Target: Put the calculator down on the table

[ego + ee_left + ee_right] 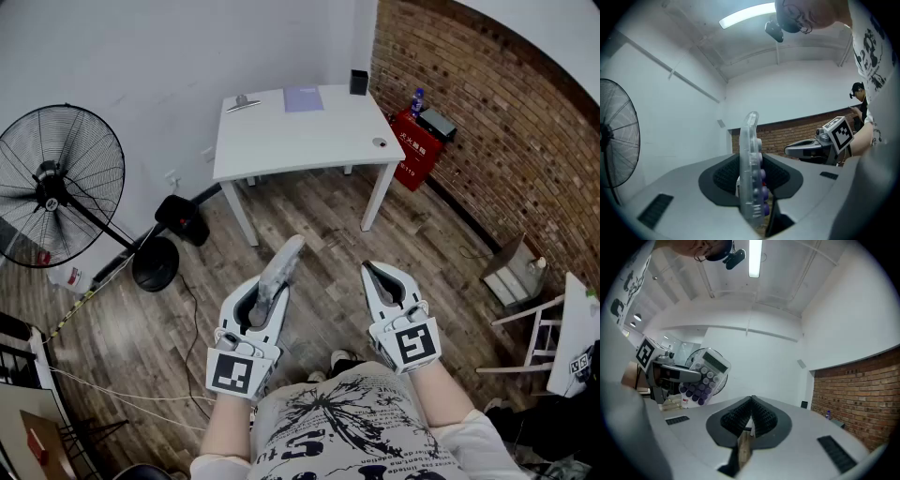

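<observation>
The calculator (281, 267) has a clear translucent casing, round purple and white keys and a grey display (keys face the person's right). It is clamped at its lower end between the jaws of the left gripper (270, 298), its display end projecting beyond them. It is held well apart from the white four-legged table (309, 141) by the wall.
</observation>
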